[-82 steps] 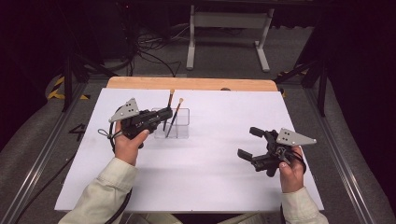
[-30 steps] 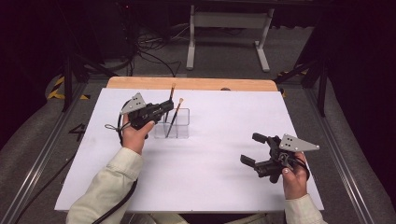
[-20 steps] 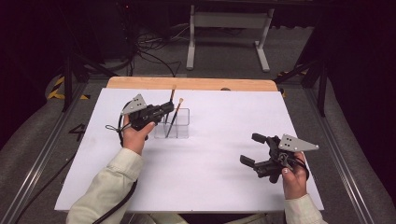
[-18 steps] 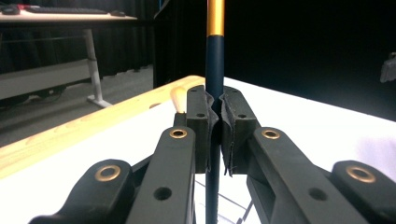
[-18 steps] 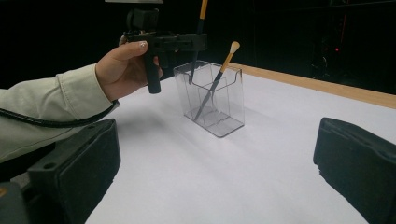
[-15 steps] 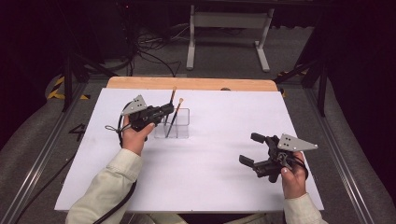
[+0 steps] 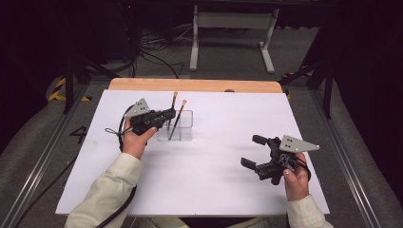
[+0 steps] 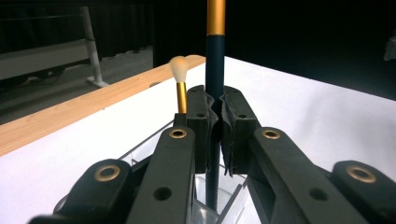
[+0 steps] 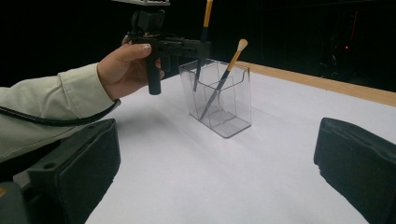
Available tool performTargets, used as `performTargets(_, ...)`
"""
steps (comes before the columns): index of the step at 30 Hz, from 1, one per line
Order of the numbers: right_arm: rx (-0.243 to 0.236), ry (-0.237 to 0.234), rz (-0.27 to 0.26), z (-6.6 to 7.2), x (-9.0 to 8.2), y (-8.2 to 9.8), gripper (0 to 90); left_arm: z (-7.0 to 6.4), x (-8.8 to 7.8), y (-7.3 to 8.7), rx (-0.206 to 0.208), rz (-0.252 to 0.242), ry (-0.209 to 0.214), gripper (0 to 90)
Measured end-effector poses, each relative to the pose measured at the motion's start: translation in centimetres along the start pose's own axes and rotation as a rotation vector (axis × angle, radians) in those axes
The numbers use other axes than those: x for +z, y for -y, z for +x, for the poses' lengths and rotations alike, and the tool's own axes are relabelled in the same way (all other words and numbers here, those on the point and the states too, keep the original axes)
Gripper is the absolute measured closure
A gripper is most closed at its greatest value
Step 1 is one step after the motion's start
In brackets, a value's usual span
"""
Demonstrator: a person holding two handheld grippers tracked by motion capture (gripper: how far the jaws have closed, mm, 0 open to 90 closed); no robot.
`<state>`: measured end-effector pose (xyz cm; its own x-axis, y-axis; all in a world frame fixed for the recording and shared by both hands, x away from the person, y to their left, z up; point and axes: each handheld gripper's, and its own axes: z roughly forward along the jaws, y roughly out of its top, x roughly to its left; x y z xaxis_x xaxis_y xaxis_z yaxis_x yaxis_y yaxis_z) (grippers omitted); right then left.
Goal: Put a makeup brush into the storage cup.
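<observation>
The left gripper (image 7: 167,114) has its fingers (image 8: 201,116) clenched on the dark handle of a makeup brush (image 8: 215,70), approx. at mid-handle, just under the gold ferrule. The brush stands nearly upright, and its lower end goes down from the fingers into the clear acrylic holder (image 9: 219,100). A 2nd brush (image 9: 223,79) with a pale tip leans in the same holder, just beside the fingers on the far side, w/o touching them. The holder's rim is right below the left fingers, very little room there.

The right gripper (image 7: 252,152) is well apart, near the right edge of the worktop (image 7: 214,175). Its fingers (image 9: 74,168) are released, wide apart, nothing between them; they point toward the holder across bare white surface. Between the two grippers the worktop is free, so much open room on that side. Behind the holder there is a wooden strip (image 7: 195,85) along the worktop's far edge.
</observation>
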<state>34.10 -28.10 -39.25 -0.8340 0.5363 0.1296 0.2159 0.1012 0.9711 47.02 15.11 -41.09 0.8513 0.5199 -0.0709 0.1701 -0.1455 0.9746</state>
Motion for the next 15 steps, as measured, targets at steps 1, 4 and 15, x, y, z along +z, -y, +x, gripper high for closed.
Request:
performTargets(1,0.0,0.0,0.0,0.0,0.0,0.0,0.9,0.0,0.0,0.0,0.0,0.002,0.001,82.8)
performTargets(4,-0.001,-0.002,0.001,0.0,0.0,0.0,0.8,0.0,-0.1,0.1,0.0,0.007,-0.001,82.6)
performTargets(15,-0.003,-0.003,0.0,-0.6,0.4,-0.3,0.8,-1.3,-1.5,-0.8,-0.003,0.04,0.017,35.1)
